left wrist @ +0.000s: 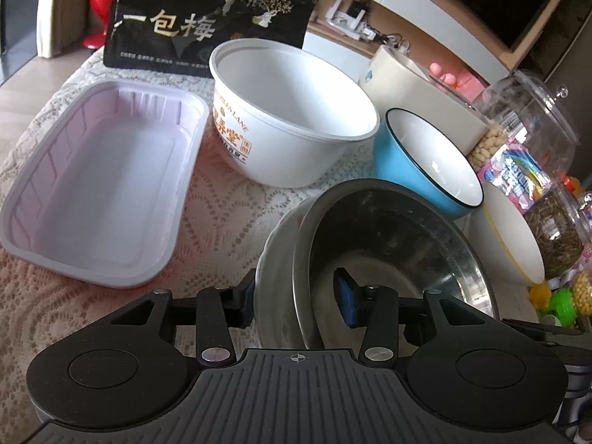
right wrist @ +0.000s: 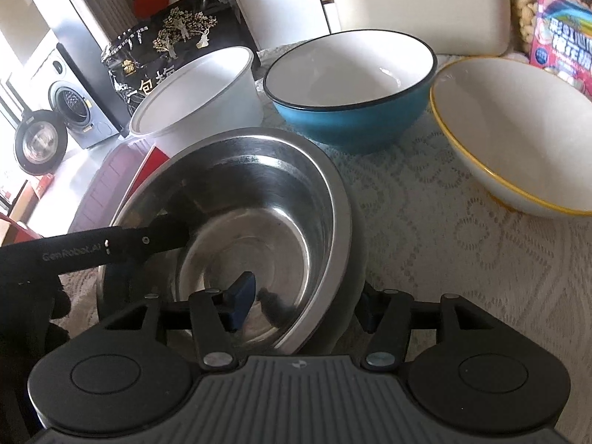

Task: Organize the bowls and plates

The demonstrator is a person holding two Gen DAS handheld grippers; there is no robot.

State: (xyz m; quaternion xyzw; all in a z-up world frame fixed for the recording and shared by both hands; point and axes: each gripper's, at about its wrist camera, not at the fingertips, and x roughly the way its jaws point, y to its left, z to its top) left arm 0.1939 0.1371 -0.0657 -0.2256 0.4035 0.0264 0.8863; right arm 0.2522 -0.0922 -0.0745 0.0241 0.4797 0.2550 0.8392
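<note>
A steel bowl sits tilted on the lace tablecloth, also seen in the right wrist view. My left gripper straddles its near rim, one finger inside and one outside, shut on the rim. My right gripper straddles the opposite rim the same way. Behind stand a white paper bowl, a blue bowl and a white yellow-rimmed bowl. They show in the right wrist view too: the paper bowl, the blue bowl, the yellow-rimmed bowl.
A white plastic tray lies at the left. A black snack bag and a cream box stand behind. Clear jars and small toys crowd the right edge. The left gripper's arm crosses the right wrist view.
</note>
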